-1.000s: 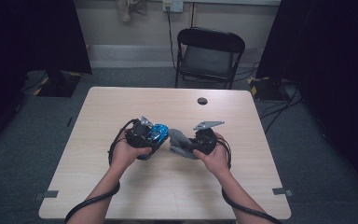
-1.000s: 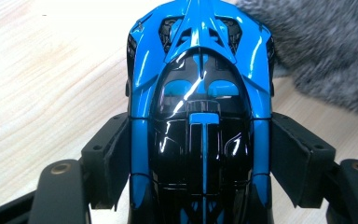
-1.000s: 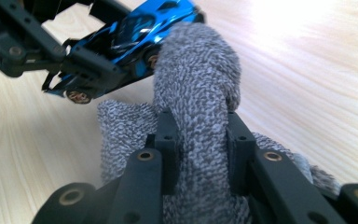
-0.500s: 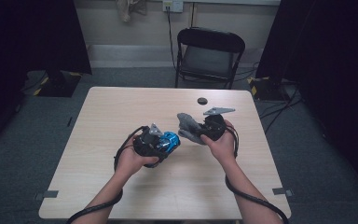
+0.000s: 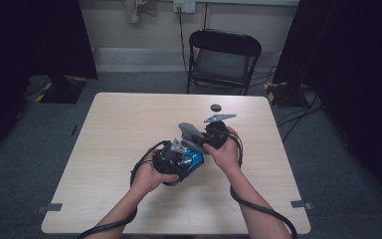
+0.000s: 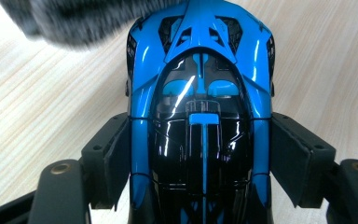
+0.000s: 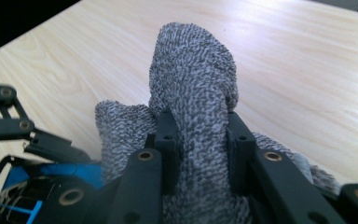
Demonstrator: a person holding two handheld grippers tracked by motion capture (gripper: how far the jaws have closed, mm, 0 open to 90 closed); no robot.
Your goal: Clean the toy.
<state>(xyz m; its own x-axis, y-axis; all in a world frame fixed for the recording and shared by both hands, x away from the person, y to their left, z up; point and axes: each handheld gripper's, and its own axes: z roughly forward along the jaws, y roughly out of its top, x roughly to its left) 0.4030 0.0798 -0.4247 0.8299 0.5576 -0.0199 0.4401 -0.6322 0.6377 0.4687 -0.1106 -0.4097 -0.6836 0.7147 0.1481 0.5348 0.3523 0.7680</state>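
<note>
My left gripper (image 5: pixel 191 158) has its jaws clamped on the flanks of the blue toy car (image 6: pixel 199 107), held just above the wooden surface (image 5: pixel 129 124). My right gripper (image 5: pixel 195 134) has its jaws pinched tight on a bunched grey cloth (image 7: pixel 193 107), whose loose end hangs right at the car's far end. The car's shell is glossy and tapered, so if I rub hard with the cloth it may slide out between the pads or twist in them. The cloth is only a narrow fold in the grip; dragged against the car's edges, it could tug free or snag in the open vents.
</note>
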